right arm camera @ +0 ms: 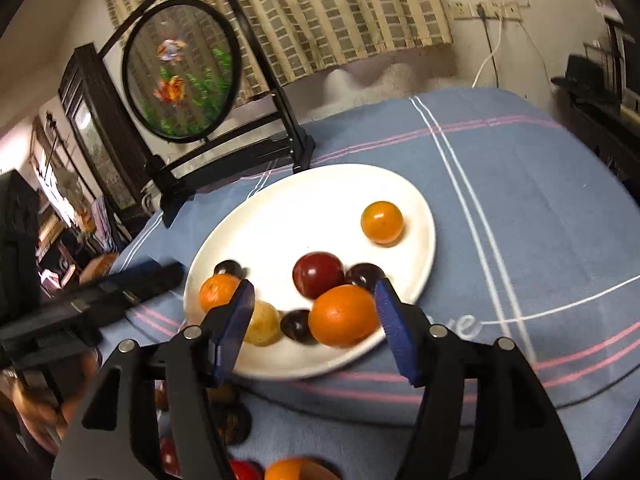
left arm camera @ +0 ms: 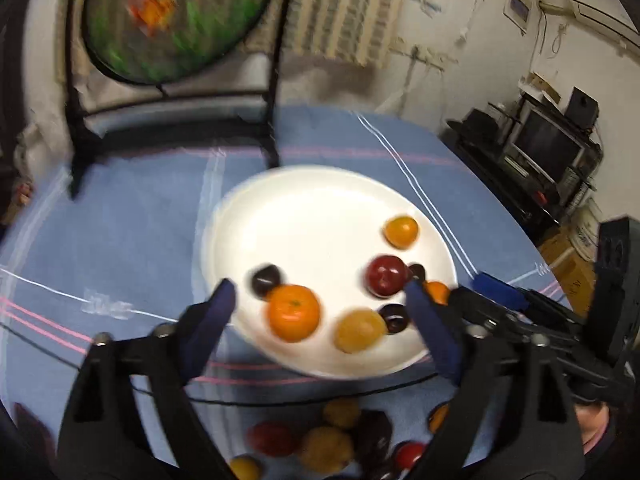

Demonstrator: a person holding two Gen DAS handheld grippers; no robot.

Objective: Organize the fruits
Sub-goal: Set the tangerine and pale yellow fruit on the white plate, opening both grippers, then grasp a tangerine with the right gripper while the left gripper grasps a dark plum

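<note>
A white plate (left arm camera: 304, 208) (right arm camera: 304, 212) lies on the blue cloth with several fruits on it. In the left wrist view my left gripper (left arm camera: 320, 296) is open above the plate's near edge, with an orange (left arm camera: 294, 312) and a yellow fruit (left arm camera: 358, 330) between its fingers. In the right wrist view my right gripper (right arm camera: 314, 294) is open, and a large orange (right arm camera: 344, 315) sits on the plate close to its right finger (right arm camera: 394, 320). A red plum (right arm camera: 318, 274), dark plums (right arm camera: 298, 326) and a small orange (right arm camera: 382, 222) also lie on the plate.
A pile of loose fruit (left arm camera: 328, 444) (right arm camera: 280, 470) lies on the cloth below the grippers. A round painted screen on a black stand (right arm camera: 184, 72) (left arm camera: 172, 20) stands behind the plate. The table edge drops off at the right (left arm camera: 500, 200).
</note>
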